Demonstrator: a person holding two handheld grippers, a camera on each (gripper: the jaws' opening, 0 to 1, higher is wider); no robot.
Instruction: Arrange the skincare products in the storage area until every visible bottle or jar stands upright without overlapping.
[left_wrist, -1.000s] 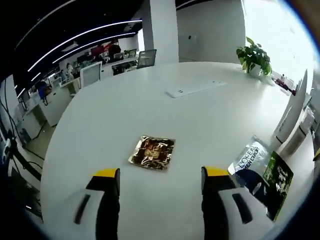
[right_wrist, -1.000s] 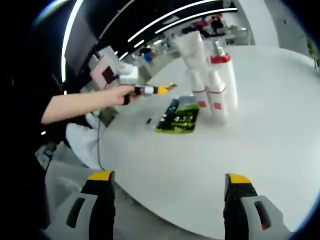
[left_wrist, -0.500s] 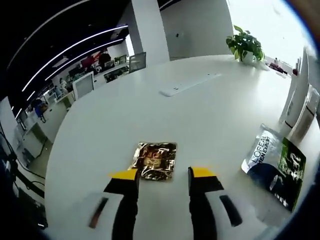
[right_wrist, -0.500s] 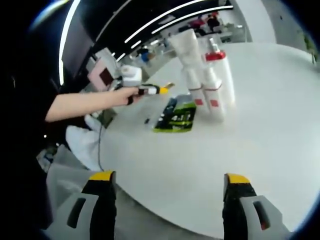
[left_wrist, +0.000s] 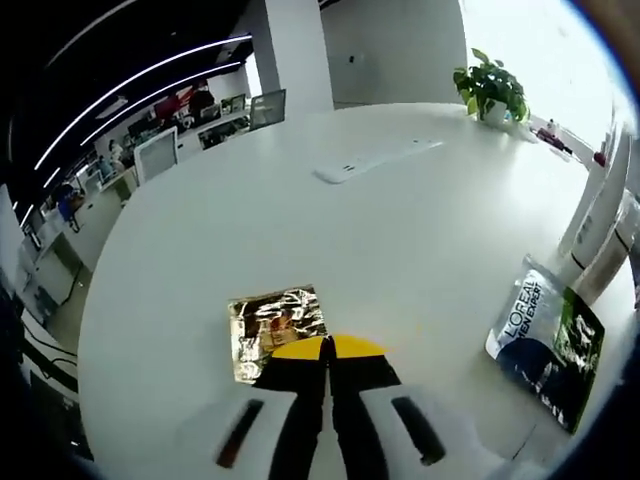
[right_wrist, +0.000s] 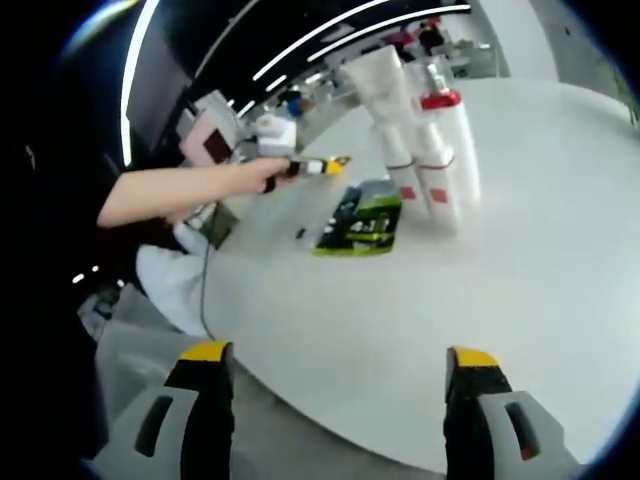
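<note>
A gold foil sachet (left_wrist: 272, 327) lies flat on the round white table (left_wrist: 400, 240). My left gripper (left_wrist: 326, 345) is shut, its yellow tips pinching the sachet's near right edge. To the right lie a silver L'Oreal sachet (left_wrist: 525, 318) and a green pack (left_wrist: 572, 352), overlapping. White bottles (left_wrist: 603, 225) stand upright at the right edge. In the right gripper view, my right gripper (right_wrist: 330, 362) hangs open over the table's near rim, far from the white bottles with red caps and bands (right_wrist: 430, 150) and the green pack (right_wrist: 363, 218). A person's hand holds the left gripper (right_wrist: 318, 166) beyond that pack.
A potted plant (left_wrist: 490, 88) stands at the table's far side and a white power strip (left_wrist: 375, 160) lies near its middle. Office desks, chairs and monitors (left_wrist: 160, 150) stand beyond the table on the left. A person's arm (right_wrist: 180, 190) reaches in from the left.
The left gripper's jaws have gone from wide open to shut while moving up to the gold sachet. The right gripper has stayed open and almost still.
</note>
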